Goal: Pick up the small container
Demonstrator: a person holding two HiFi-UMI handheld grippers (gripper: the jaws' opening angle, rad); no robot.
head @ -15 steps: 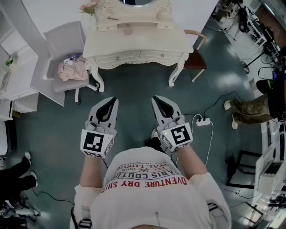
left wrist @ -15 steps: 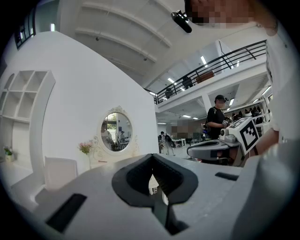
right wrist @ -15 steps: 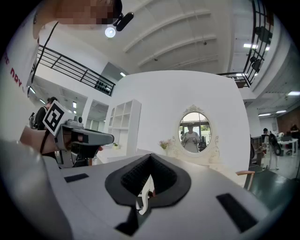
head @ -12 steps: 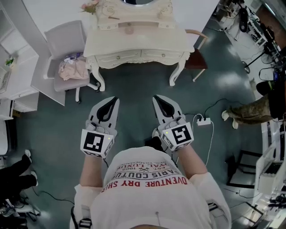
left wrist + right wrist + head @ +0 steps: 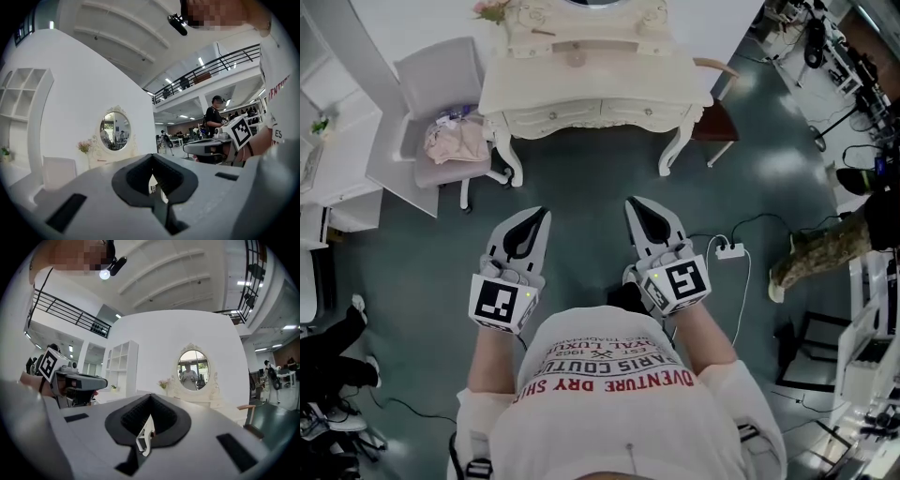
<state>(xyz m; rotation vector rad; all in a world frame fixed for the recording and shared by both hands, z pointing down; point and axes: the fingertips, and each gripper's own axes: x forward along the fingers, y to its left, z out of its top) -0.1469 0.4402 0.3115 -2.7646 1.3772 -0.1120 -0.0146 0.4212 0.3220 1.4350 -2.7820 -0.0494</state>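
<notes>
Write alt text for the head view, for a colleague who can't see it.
A person holds the left claw and right claw, both shut and empty, pointed toward a cream dressing table ahead. A chair bearing pink cloth stands beside it, at image left.

Glossy grey-green floor (image 5: 581, 187) catching light reflections; cream dressing table (image 5: 591, 89) of smooth painted wood with carved trim; pale matt chair (image 5: 441, 84) holding crumpled pink cloth (image 5: 455, 142); left gripper (image 5: 542, 214) and right gripper (image 5: 633, 206) in matt grey plastic with black ribbed pads (image 5: 133, 420); soft white cloth shirt (image 5: 609, 412) with red print
</notes>
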